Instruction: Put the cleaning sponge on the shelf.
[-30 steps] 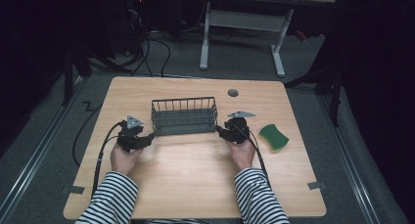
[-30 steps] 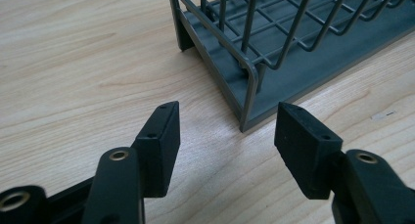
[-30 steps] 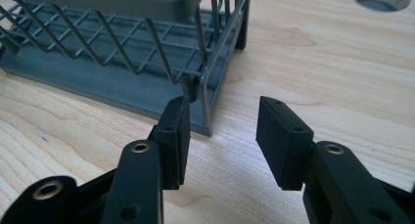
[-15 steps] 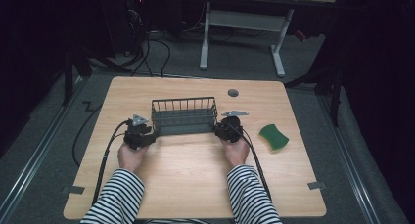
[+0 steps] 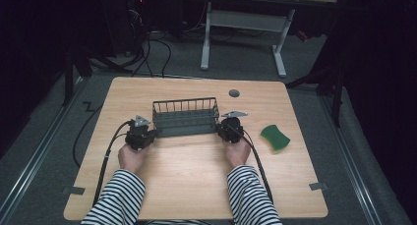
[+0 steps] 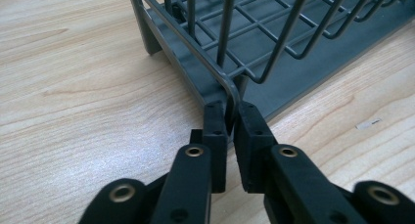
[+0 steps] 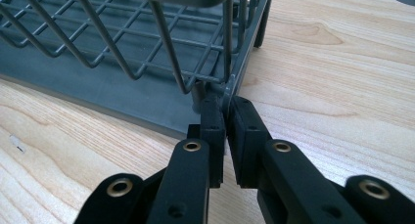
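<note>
Grey wire dish rack (image 5: 185, 117) sits upright on the table (image 5: 196, 185), roughly mid-table, long side facing the person. Left tool (image 5: 141, 135) is at the rack's left end, low front corner; in the left gripper view its jaws are nearly closed, pinching the rack's (image 6: 274, 48) bottom corner wire between the pads (image 6: 215, 131). Right tool (image 5: 230, 128) mirrors it at the rack's right end; in the right gripper view jaws are also pinched tight on the corner wire of the rack (image 7: 147, 53), pads (image 7: 212, 131) on either side of it. Rack base looks flat on the table in both gripper views. Green sponge (image 5: 275, 138) lies to the right of the rack, apart from it and just beyond the right hand (image 5: 238, 151). Grey round grommet (image 5: 234, 93) is set in the table behind the rack's right end. Left hand (image 5: 131, 157) is behind its tool, striped sleeves (image 5: 115, 198) below.
</note>
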A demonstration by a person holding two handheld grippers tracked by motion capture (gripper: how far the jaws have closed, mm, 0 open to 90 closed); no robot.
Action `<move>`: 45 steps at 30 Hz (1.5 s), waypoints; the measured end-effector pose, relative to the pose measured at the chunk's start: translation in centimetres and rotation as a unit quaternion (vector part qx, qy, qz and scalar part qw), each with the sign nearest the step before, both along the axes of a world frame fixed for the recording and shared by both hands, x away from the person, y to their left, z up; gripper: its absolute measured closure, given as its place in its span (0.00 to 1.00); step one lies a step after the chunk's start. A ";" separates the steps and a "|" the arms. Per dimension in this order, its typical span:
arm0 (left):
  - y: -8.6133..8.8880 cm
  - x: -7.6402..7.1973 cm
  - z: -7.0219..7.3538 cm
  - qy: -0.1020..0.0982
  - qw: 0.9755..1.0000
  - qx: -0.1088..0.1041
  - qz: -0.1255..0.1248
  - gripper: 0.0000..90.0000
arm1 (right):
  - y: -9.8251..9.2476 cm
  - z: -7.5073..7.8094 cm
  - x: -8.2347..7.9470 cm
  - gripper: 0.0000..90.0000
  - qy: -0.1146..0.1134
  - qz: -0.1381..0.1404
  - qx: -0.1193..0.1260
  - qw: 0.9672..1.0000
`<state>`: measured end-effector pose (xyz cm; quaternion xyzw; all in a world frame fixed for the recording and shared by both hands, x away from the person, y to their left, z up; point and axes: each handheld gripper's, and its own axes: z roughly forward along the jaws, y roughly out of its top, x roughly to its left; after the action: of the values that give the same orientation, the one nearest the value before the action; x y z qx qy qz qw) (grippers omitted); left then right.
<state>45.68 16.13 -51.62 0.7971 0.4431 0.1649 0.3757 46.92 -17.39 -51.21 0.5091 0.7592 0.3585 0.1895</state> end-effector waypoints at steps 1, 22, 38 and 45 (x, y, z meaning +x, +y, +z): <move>0.0 -0.1 0.0 0.001 1.000 0.001 -0.002 0.95 | -0.1 0.0 0.0 0.95 0.000 0.002 -0.001 1.000; -1.0 -2.6 0.1 0.002 0.999 0.006 -0.043 0.95 | -1.6 0.4 -2.4 0.95 0.017 0.027 -0.022 0.999; -2.0 -4.1 0.1 -0.005 0.998 0.010 -0.070 0.96 | -4.6 -0.6 -4.5 1.00 0.033 0.019 -0.007 0.999; -2.3 -4.6 0.0 -0.010 0.997 0.008 -0.082 0.96 | -4.8 -0.2 -4.5 0.98 0.021 0.013 -0.004 1.000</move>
<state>41.04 13.84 -51.61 0.8321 0.3710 0.1451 0.3860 42.47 -22.19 -51.40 0.5060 0.7710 0.3469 0.1709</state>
